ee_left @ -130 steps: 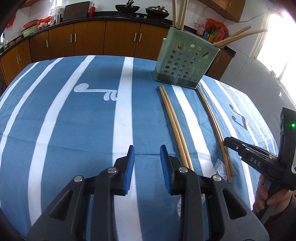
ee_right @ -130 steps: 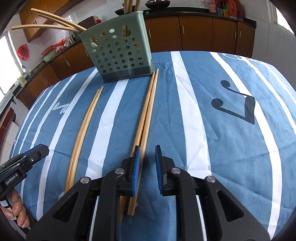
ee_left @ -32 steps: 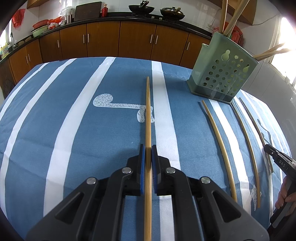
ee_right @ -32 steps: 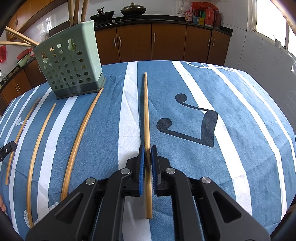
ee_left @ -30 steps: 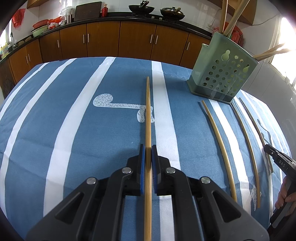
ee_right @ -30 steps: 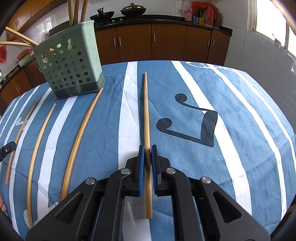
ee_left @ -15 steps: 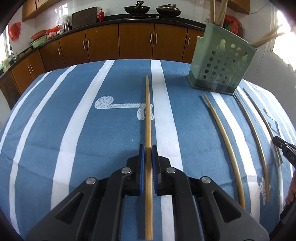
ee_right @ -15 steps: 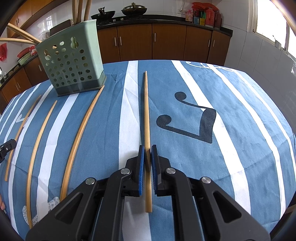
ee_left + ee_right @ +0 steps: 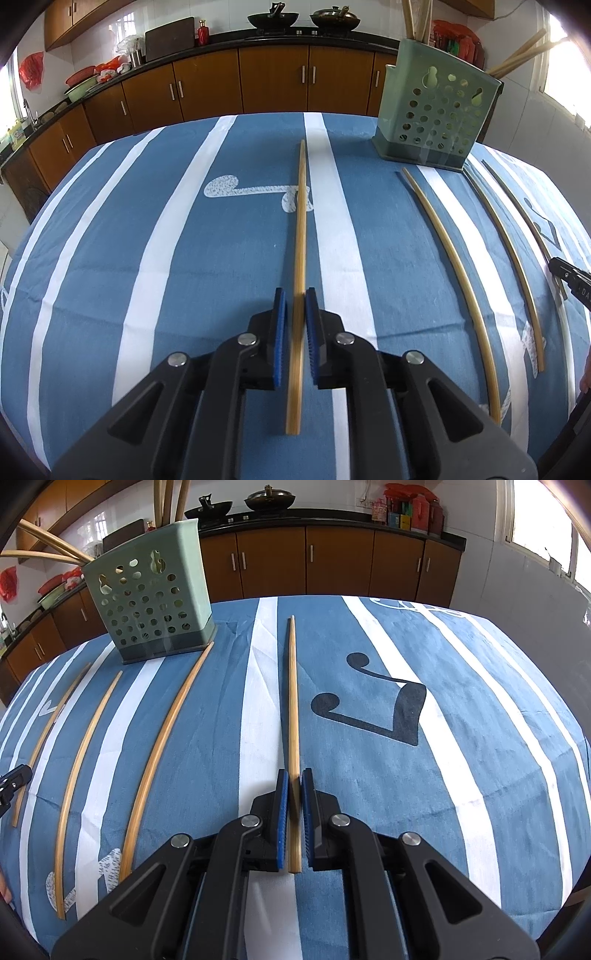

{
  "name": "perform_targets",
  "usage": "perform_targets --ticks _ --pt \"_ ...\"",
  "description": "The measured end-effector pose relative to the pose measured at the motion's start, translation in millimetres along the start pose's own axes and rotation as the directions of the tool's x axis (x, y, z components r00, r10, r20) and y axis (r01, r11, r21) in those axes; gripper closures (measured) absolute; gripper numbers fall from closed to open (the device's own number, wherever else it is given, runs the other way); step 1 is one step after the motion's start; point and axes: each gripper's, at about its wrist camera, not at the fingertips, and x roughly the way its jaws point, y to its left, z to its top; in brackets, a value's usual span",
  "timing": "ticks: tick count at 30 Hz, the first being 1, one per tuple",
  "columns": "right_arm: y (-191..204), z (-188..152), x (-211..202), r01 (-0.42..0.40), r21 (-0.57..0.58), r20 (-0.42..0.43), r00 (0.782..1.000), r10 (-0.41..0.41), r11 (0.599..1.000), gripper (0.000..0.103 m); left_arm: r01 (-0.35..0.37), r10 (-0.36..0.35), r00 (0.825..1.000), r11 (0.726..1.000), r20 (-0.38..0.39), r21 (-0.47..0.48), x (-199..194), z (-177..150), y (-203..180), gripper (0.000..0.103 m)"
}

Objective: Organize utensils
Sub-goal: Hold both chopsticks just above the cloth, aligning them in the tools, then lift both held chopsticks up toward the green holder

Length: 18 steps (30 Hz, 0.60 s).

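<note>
Kitchen setting: brown cabinets and a dark counter with woks stand behind a desk (image 9: 110, 229) covered in blue cloth with white stripes.

Nearest the left wrist camera, the left gripper (image 9: 295, 325) has its jaws clenched on one bamboo chopstick (image 9: 300, 236), gripped near its thick end, the tip pointing away. The right gripper (image 9: 293, 806) likewise has its jaws clamped on a second chopstick (image 9: 293, 701), also near the butt end.

Step in hand, as judged: carry each held stick to the green holder (image 9: 155, 605). To do it well, tilt the stick toward upright before reaching the rim, keep the grip firm so the stick does not pivot, and lower the tip into an open compartment clear of the sticks already standing there.

Further out, three loose chopsticks (image 9: 162, 746) lie on the cloth between the grippers, running toward the holder. Each stick is slender, pale tan and tapered. The perforated holder stands at the far edge and already contains several sticks.
</note>
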Motion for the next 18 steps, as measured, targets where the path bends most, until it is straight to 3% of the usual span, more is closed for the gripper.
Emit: perform_targets --ticks 12,18 --pt "-4 -5 -8 -0.007 0.01 0.008 1.0 0.007 1.0 0.096 -0.042 0.041 0.999 0.998 0.018 0.055 -7 -10 -8 0.095" --pt "-12 12 -40 -0.011 0.017 0.101 0.995 0.009 1.0 0.096 -0.006 0.003 0.996 1.0 0.088 0.03 -36 9 2 0.095"
